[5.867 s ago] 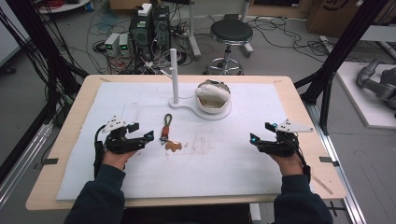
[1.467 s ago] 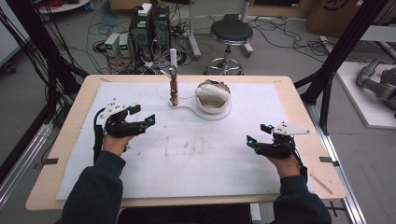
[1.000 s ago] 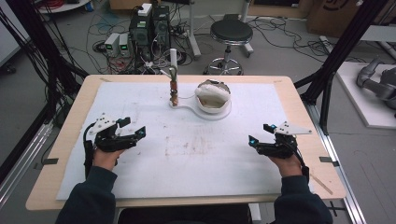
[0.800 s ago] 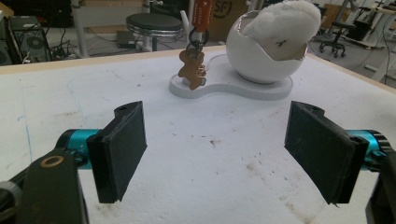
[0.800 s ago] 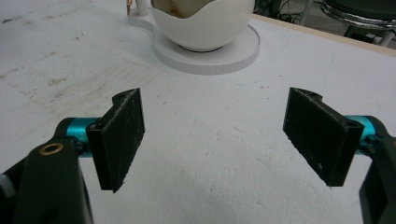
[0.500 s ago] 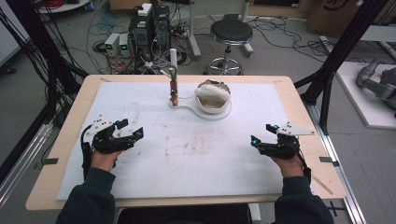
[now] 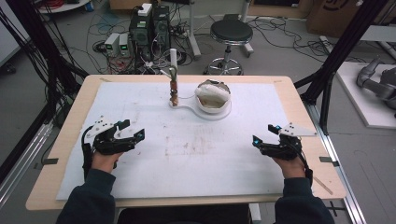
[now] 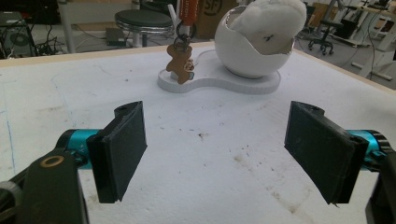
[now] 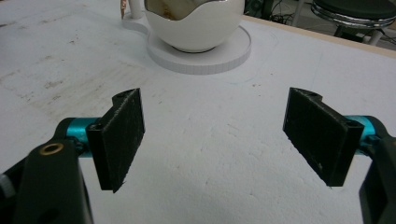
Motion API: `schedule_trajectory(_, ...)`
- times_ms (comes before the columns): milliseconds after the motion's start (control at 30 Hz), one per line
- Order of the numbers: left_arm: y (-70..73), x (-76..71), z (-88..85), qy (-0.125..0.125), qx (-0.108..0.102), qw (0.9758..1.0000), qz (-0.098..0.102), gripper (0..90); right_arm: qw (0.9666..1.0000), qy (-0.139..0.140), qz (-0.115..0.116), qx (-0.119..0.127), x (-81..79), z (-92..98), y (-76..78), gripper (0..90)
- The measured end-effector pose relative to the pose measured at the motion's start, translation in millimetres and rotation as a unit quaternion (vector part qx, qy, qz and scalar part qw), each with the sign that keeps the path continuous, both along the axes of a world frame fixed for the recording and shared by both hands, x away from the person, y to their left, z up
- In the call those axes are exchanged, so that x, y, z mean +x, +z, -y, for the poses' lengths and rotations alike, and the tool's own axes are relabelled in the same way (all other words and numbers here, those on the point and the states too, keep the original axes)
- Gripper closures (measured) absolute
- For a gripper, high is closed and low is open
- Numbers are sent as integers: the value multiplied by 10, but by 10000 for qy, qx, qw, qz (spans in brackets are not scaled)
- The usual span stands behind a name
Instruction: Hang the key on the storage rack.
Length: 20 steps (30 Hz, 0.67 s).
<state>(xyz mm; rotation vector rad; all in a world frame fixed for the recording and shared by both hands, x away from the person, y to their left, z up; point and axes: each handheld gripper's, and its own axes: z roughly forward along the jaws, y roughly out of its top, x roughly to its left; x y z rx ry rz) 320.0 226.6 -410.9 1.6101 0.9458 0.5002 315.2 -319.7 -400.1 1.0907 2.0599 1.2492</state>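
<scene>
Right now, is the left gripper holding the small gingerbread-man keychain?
No, the left gripper has its jaws wide apart with nothing between them, while the gingerbread keychain hangs from the white stand farther off.

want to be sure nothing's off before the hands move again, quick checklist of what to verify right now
1. Left gripper open with nothing between its jaws: ok.
2. Right gripper open with nothing between its jaws: ok.
3. Gingerbread keychain hanging on the white post, its ring around the post: ok.
4. Egg-shaped bowl upright on the white base, white plush inside: ok.
5. Keychain fully settled, not swinging: cannot tell.
6. Both grippers apart from the stand, over the white mat: ok.
</scene>
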Motion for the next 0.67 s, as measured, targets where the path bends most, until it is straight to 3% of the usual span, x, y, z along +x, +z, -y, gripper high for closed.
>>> schedule_trajectory(667, -13, 17, -10, 52, -38, 10000, -5, 206, 10000, -34, -35, 35, 8, 21, -7, 211)
